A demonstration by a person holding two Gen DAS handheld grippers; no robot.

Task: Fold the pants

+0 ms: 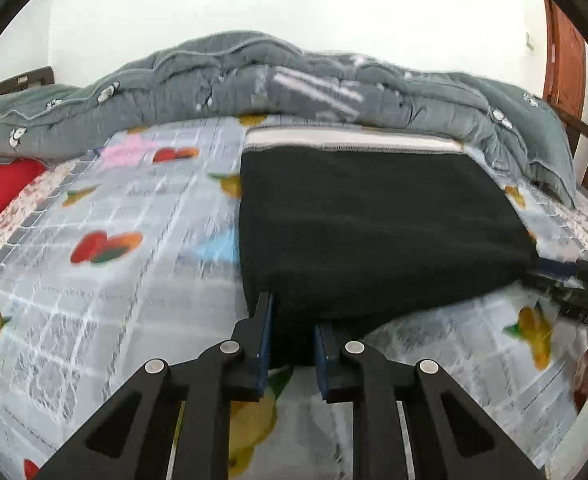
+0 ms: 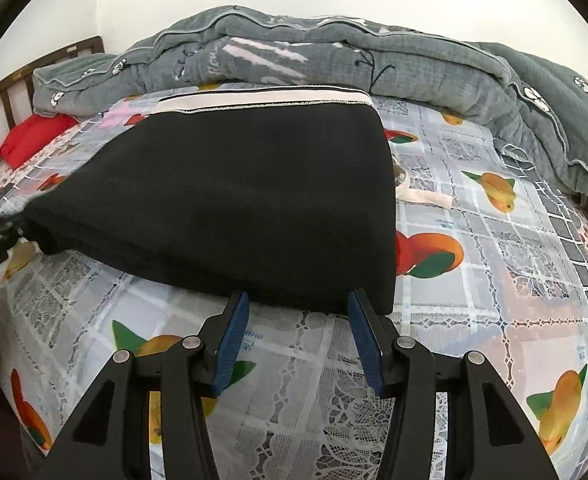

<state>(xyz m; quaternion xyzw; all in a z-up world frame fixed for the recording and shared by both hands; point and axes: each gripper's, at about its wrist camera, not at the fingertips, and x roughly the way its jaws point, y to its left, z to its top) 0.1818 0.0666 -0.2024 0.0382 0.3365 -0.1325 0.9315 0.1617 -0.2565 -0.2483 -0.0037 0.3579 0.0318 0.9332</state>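
The left claw (image 1: pixel 292 334) pinches the black pants (image 1: pixel 373 228); the right claw (image 2: pixel 298 312), spread, straddles their hem.

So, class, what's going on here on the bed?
A person is folding black pants on a fruit-print bedsheet, with tongs in each hand. The left tongs have pinched the near left corner of the pants. The right tongs sit at the near right edge, pads apart around the fabric. A grey quilt is heaped behind.
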